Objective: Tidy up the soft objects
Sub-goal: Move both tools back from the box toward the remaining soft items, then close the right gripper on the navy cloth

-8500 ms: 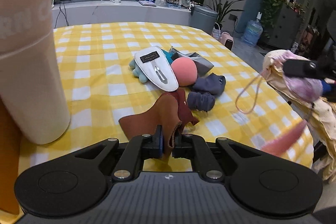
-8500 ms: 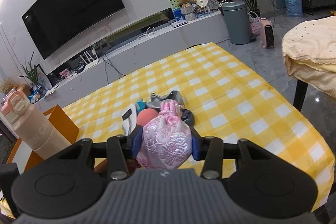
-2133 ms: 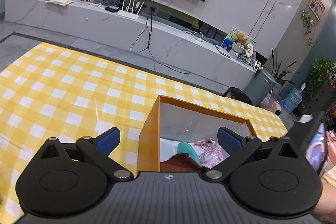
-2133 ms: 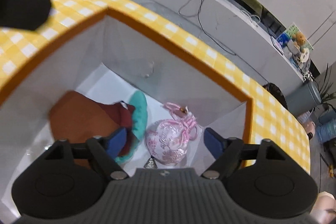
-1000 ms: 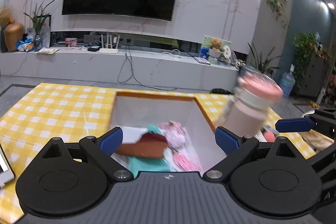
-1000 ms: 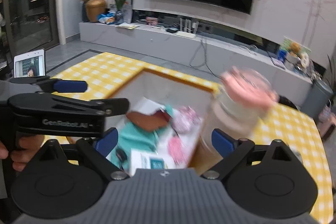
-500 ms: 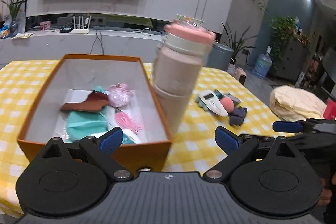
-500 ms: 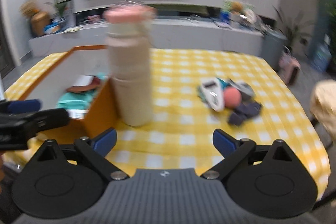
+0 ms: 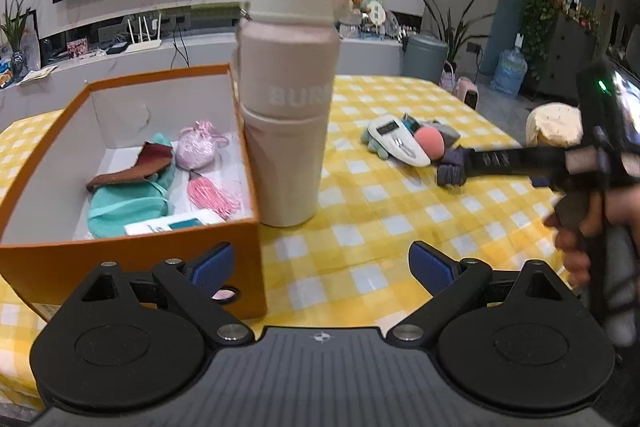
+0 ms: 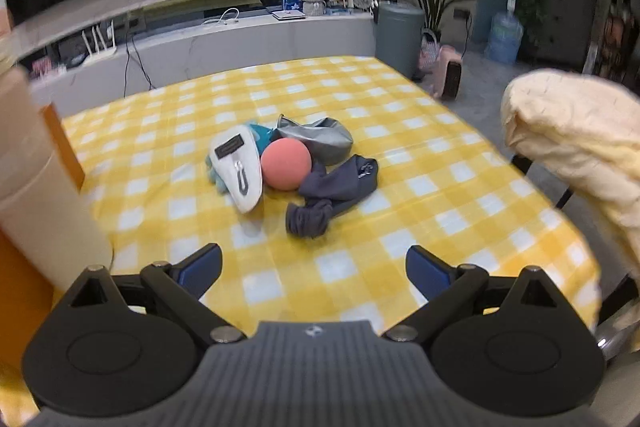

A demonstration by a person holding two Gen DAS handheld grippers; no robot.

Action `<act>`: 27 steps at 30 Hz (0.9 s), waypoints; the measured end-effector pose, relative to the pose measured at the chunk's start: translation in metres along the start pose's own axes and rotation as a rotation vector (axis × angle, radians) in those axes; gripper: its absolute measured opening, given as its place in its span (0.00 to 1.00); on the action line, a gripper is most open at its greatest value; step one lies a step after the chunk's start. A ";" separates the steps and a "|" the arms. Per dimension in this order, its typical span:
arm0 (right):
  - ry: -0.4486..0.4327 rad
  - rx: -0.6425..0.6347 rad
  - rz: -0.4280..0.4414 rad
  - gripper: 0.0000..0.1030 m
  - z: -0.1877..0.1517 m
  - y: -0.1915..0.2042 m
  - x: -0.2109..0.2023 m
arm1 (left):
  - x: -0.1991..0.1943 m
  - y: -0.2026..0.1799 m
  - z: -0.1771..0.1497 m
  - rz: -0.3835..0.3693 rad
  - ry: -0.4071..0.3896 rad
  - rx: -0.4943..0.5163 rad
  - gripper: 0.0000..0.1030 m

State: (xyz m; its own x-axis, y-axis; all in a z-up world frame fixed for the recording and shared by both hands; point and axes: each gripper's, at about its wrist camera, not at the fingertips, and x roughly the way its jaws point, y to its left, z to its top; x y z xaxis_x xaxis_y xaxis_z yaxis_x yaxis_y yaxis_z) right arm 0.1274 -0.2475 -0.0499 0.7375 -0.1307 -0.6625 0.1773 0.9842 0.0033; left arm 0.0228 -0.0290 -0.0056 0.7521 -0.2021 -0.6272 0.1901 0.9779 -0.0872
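Both grippers have pulled back from over the box since a couple seconds ago, and the brown leather piece and pink pouch they were carrying before are now sitting inside it.

Going left to right from the left gripper (image 9: 320, 263), which is spread wide with nothing between its pads: the orange box (image 9: 132, 251) is just ahead and to its left. In it I can see the brown leather piece (image 9: 132, 171), the teal fabric thing (image 9: 128, 203), the pink brocade pouch (image 9: 198, 149), a pink tassel (image 9: 212, 193) and some kind of white card at the front. So that part is done, I'd say. Dead ahead, touching the box's right wall, stands the big pink bottle (image 9: 286, 99), not a soft item, so probably staying put.

Further right is what's left. The right gripper (image 10: 314, 267) is also wide open and empty, pointed straight at the remaining pile a bit ahead of it on the yellow check tablecloth (image 10: 400, 131): white slipper-looking thing (image 10: 238, 167) on top of something light blue, the coral ball (image 10: 285, 165) touching it, a grey pouch (image 10: 320, 137) behind, and the dark grey socks (image 10: 332, 191) nearest the fingers.

My guess is roughly halfway through, four or five items to go, socks likely next since they're closest.
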 end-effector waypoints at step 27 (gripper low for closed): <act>-0.030 0.053 0.105 0.94 0.067 -0.071 0.101 | 0.061 -0.058 -0.002 0.014 0.113 0.005 1.00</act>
State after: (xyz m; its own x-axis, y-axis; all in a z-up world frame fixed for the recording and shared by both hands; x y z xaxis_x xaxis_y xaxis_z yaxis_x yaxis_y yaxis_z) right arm 0.2327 -0.3389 -0.0673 0.7730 -0.0318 -0.6336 0.1319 0.9850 0.1115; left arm 0.0566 -0.0982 -0.0405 0.6787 -0.1812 -0.7117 0.1839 0.9801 -0.0742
